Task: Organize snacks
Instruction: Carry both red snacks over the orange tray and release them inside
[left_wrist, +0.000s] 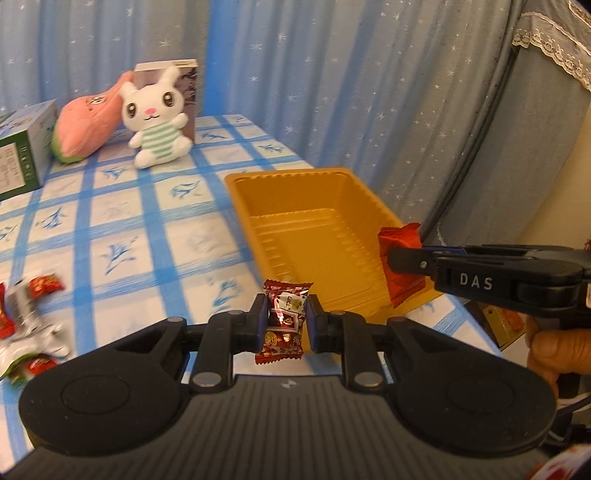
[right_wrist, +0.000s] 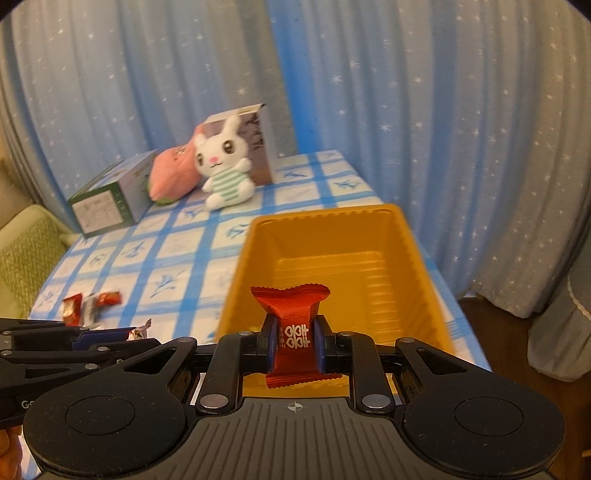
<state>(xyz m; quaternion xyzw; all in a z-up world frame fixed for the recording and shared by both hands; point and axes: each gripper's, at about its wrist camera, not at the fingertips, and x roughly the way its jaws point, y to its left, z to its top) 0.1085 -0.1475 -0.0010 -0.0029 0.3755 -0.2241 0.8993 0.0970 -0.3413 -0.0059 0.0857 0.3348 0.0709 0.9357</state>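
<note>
My left gripper (left_wrist: 286, 320) is shut on a dark red patterned candy (left_wrist: 283, 325) and holds it above the table, just short of the near left corner of the yellow tray (left_wrist: 295, 236). My right gripper (right_wrist: 294, 341) is shut on a plain red snack packet (right_wrist: 293, 332) over the tray's (right_wrist: 417, 258) near end; in the left wrist view it (left_wrist: 388, 258) comes in from the right with the packet (left_wrist: 400, 240) at the tray's right rim. The tray holds nothing that I can see.
Several loose wrapped snacks (left_wrist: 26, 317) lie at the table's left, also in the right wrist view (right_wrist: 92, 304). A white bunny plush (left_wrist: 159, 118), a pink plush (left_wrist: 88, 125) and two boxes (left_wrist: 22, 151) stand at the back. Curtains hang behind the checked tablecloth (left_wrist: 129, 221).
</note>
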